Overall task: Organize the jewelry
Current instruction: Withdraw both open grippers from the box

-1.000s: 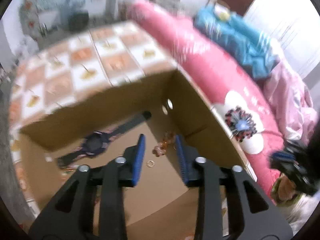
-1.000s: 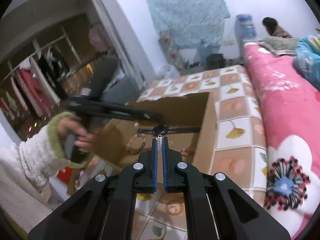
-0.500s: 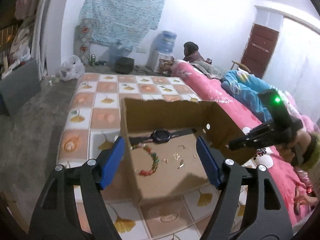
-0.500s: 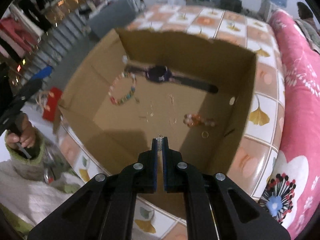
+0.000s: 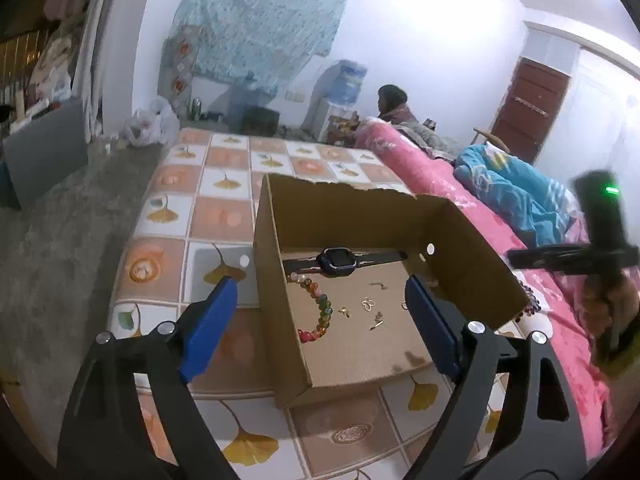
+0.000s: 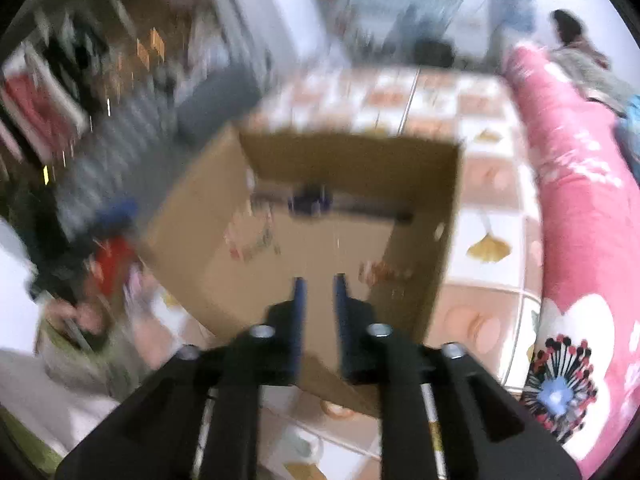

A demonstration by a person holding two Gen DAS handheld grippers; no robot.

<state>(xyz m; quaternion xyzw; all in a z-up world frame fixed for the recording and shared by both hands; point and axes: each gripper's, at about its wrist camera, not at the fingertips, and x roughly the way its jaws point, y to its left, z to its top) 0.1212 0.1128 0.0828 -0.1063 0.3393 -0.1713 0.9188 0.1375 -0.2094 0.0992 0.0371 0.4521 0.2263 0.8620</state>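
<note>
An open cardboard box sat on a mat patterned with orange and white squares and yellow leaves. A pink flowered quilt lay along the mat's right side, with a blue blanket on top of it. In the background, a person sat near a water dispenser against the white wall.

Inside the box, a dark wristwatch lay flat along the far wall. A bracelet of coloured beads curved across the floor near the left wall, and several small gold earrings were scattered to its right.

The left tool pointed down toward the box, its jaws having just spread wide with nothing gripped; the left finger stood outside the box's left wall and the right finger over the inside.

The right wrist view was blurred. The right tool hovered over the box's near edge, angled steeply down, its jaws having just parted to a narrow gap with nothing between them. The person's right hand gripped that tool's handle over the quilt.
</note>
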